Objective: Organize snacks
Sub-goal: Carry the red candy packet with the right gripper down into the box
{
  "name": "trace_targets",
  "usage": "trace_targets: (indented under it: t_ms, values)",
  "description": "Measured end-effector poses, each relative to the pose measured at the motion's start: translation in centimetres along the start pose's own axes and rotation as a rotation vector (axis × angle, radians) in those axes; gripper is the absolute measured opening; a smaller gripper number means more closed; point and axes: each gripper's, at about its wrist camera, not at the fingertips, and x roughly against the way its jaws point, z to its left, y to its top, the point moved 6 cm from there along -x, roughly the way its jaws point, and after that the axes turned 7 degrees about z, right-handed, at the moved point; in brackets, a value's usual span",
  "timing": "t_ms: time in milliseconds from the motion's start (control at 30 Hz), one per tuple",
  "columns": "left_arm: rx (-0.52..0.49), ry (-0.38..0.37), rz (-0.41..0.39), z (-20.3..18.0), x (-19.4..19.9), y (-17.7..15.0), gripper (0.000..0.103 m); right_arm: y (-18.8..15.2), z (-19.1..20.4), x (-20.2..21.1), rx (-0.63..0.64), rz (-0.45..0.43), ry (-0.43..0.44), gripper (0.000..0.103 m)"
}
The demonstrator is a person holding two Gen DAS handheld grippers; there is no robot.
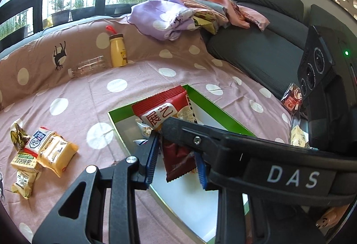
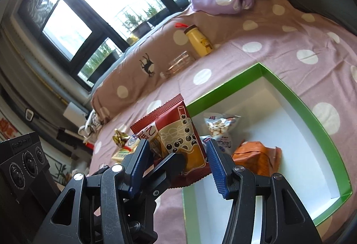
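A red snack packet with a bubble-tea picture [image 1: 165, 110] [image 2: 176, 132] hangs over the near corner of a white box with a green rim [image 1: 223, 108] [image 2: 312, 114]. My left gripper [image 1: 176, 150] is shut on the packet's lower part, blue pads on either side. My right gripper [image 2: 177, 146] is shut on the same packet, its pads against both edges. Each gripper's black finger crosses the other's view. Inside the box lie a clear packet of pale puffs [image 2: 219, 126] and an orange packet [image 2: 256, 157].
Several loose yellow and white snack packets [image 1: 44, 150] lie on the pink dotted sheet at left. A yellow bottle [image 1: 118, 50] and a clear bottle [image 1: 89, 68] rest by the bolster. Clothes [image 1: 178, 12] are piled on a grey sofa cushion [image 1: 256, 48]. A small red packet [image 1: 292, 99] lies at right.
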Motion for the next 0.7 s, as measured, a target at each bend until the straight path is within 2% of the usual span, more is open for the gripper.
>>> trace_targets:
  t_ms: [700]
  values:
    - [0.047, -0.071, 0.123, -0.8, -4.6, -1.0, 0.029, -0.1, -3.9, -2.3, -0.089, 0.099, -0.103, 0.056]
